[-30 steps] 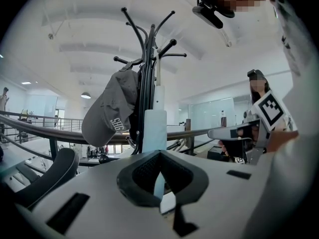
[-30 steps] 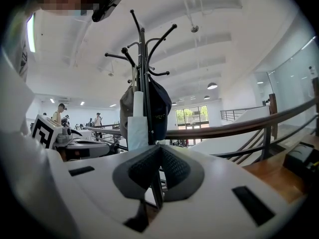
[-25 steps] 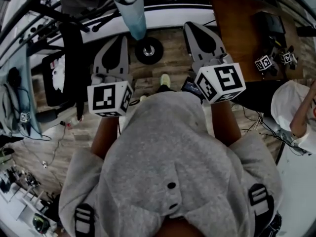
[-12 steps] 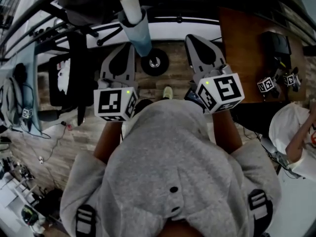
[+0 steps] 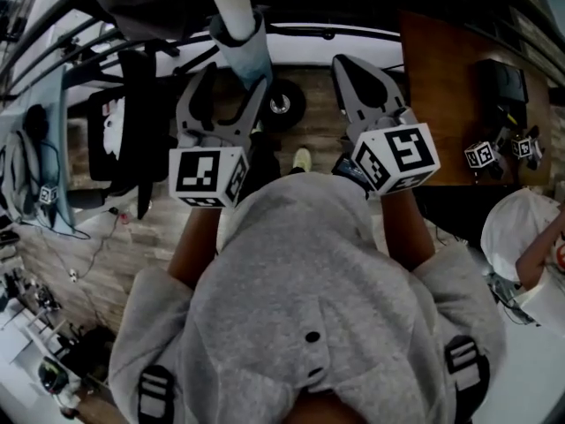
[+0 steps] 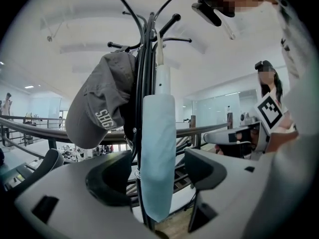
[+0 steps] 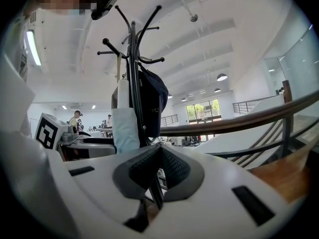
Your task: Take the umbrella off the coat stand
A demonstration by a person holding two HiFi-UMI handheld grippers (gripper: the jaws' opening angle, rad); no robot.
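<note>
Head view, left gripper: The left gripper (image 5: 225, 91) is opening wide, right in front of the coat stand (image 5: 287, 104).
Head view, umbrella: The pale blue umbrella (image 5: 243, 47) hangs on the coat stand with its white handle at the top.
Head view, right gripper: The right gripper (image 5: 353, 73) is closed and holds nothing. It is off to the right of the coat stand.
Left gripper view, jaws: They stand apart with the umbrella hanging between them. No pad touches it yet.
Left gripper view, cap: A grey cap (image 6: 99, 103) hangs on the coat stand, just left of the umbrella.
Right gripper view, jaws: The pads press together with nothing in them. The umbrella shows on the left side of the coat stand.
Risk, wrong grab: The pole is just behind the umbrella. If the jaws go in too deep, they may squeeze the pole too.
Risk, cap: A sideways pull may knock the cap off the coat stand.
Risk, slip: The cloth looks soft and smooth. A loose squeeze may let the umbrella slide down and drop.
Risk, tipping: If the handle stays caught on its hook, a hard tug may rock the coat stand.
</note>
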